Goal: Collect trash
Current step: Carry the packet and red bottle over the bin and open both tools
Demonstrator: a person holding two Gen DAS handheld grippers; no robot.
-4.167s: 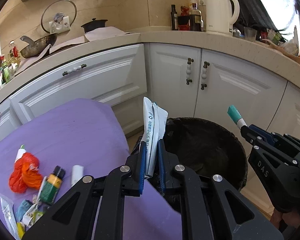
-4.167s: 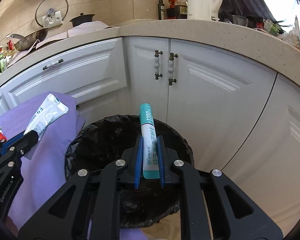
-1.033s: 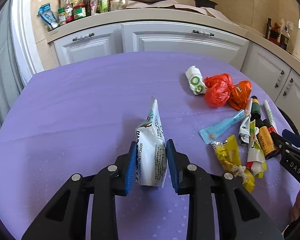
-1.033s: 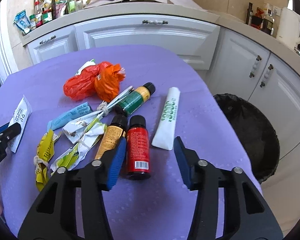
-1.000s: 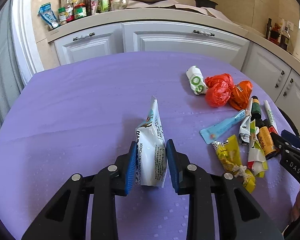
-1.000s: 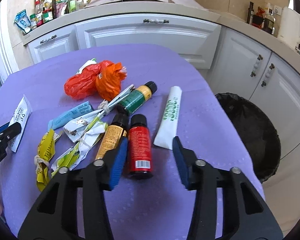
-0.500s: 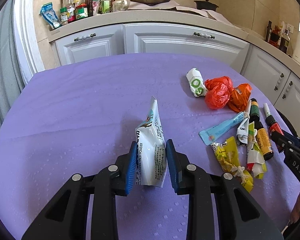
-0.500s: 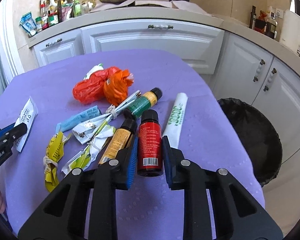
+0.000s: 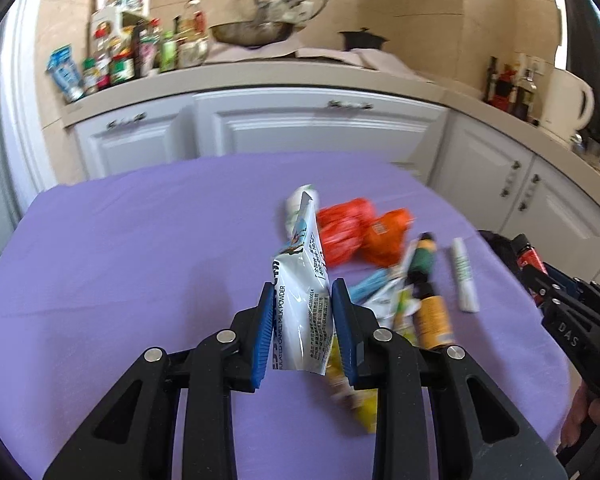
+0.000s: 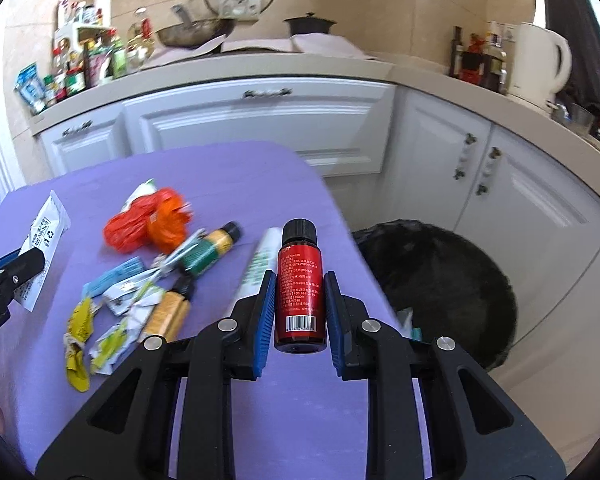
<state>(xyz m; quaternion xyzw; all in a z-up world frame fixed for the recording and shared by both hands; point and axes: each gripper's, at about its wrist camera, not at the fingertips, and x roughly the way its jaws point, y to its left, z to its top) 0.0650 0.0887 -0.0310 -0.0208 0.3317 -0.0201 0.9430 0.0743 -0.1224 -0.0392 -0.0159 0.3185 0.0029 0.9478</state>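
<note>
My left gripper (image 9: 302,304) is shut on a white milk powder sachet (image 9: 300,300) and holds it above the purple table (image 9: 120,260). My right gripper (image 10: 300,300) is shut on a small red bottle (image 10: 300,292) with a black cap, lifted above the table's right edge. The sachet also shows at the left of the right wrist view (image 10: 44,240). The black-lined trash bin (image 10: 440,280) stands on the floor to the right of the table. On the table lie orange bags (image 10: 148,224), a green bottle (image 10: 206,252), an amber bottle (image 10: 168,312), a white tube (image 10: 256,268) and several wrappers (image 10: 100,320).
White cabinets (image 10: 260,128) run behind the table and the bin. The counter carries a pan (image 10: 192,32), a black pot (image 10: 310,24), condiment bottles (image 10: 84,64) and a white kettle (image 10: 540,64). The right gripper (image 9: 556,304) shows at the right edge of the left wrist view.
My right gripper has closed on the red bottle and lifted it off the table. My left gripper has lifted with the sachet. Both have swung toward the right.
</note>
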